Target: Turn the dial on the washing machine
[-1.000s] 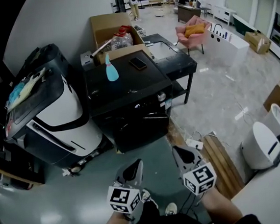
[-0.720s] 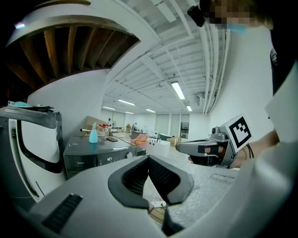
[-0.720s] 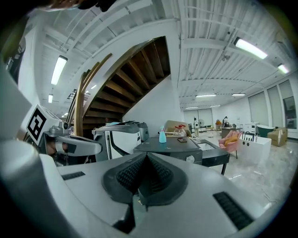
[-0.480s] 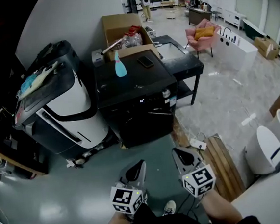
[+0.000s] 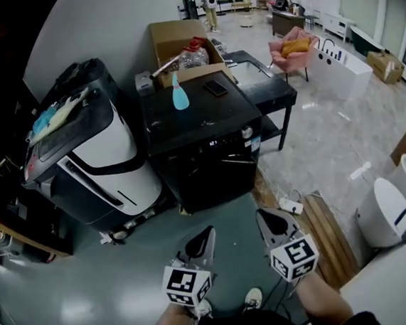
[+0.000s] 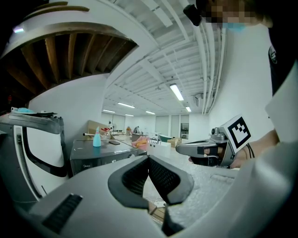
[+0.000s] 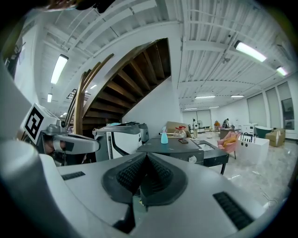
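Note:
The black washing machine (image 5: 201,147) stands in the middle of the head view, its small round dial (image 5: 246,132) at the right end of the front panel. Both grippers are held side by side well short of it, above the grey floor. My left gripper (image 5: 208,231) is shut with nothing in it, and so is my right gripper (image 5: 262,216). In the right gripper view the dial (image 7: 190,159) shows far ahead, beyond the closed jaws of my right gripper (image 7: 145,156). The left gripper view shows the washing machine (image 6: 100,155) at a distance, left of my left gripper (image 6: 149,158).
A blue spray bottle (image 5: 179,94) and a phone (image 5: 216,87) lie on the washer's top. A large white and black machine (image 5: 95,158) stands to its left, a cardboard box (image 5: 177,43) behind, a black table (image 5: 271,91) to its right. A power strip (image 5: 291,205) and wooden boards (image 5: 332,242) lie on the floor.
Both grippers have moved forward toward the washing machine, which now looks slightly nearer in the head view. Both stay shut.

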